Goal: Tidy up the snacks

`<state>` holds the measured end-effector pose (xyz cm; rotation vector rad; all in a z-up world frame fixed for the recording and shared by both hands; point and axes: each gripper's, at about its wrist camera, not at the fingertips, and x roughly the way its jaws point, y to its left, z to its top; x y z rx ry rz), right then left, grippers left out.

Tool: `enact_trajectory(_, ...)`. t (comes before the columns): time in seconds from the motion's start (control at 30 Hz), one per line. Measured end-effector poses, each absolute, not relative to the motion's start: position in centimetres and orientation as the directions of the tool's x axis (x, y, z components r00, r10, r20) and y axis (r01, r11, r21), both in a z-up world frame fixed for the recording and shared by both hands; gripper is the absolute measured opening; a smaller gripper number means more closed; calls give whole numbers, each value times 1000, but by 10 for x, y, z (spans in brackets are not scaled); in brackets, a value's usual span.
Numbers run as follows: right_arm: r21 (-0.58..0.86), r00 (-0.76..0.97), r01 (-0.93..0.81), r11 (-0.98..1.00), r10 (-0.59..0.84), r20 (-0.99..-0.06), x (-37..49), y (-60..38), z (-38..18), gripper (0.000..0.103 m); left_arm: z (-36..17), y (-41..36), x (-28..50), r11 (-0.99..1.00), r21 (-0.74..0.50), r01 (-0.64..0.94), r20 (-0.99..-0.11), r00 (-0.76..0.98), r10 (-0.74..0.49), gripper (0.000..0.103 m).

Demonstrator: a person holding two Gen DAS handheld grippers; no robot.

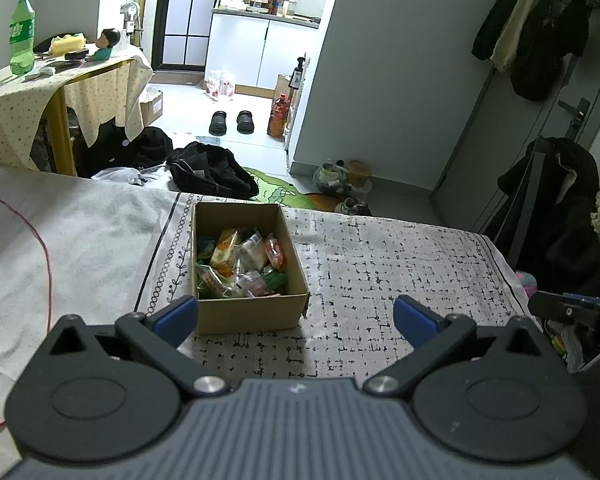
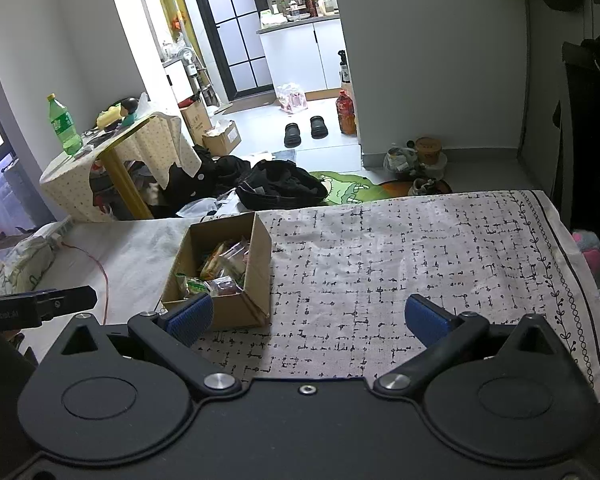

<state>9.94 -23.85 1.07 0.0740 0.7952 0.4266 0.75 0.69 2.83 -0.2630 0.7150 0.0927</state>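
Here, your left gripper [image 1: 296,316] and right gripper [image 2: 308,318] both hang spread and empty above the patterned cloth [image 2: 400,248], the snack-filled cardboard box [image 1: 248,312] lying at 11 o'clock, nearer your left gripper.

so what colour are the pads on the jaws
Blue pads on black arms; clearest in the right wrist view.

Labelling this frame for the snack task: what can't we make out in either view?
- Snack packets in the cardboard box: print too small to read; lower layers hidden by the top ones, both views.
- Box's near side: partly covered by the left claw finger in the left view.
- Box interior in the right view: near wall blocks part.
- Right claw: empty.
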Motion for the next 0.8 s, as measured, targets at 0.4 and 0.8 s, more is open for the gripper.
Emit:
enact_trajectory(0.4, 215, 626, -324, 921, 379, -682, 101, -241, 7, 103, 27, 8, 8, 960, -213, -180, -657, 754, -5, 103)
enact_trajectory(0.8, 218, 622, -325, 920, 382, -684, 100, -241, 6, 103, 27, 8, 8, 958, -219, -185, -659, 752, -6, 103)
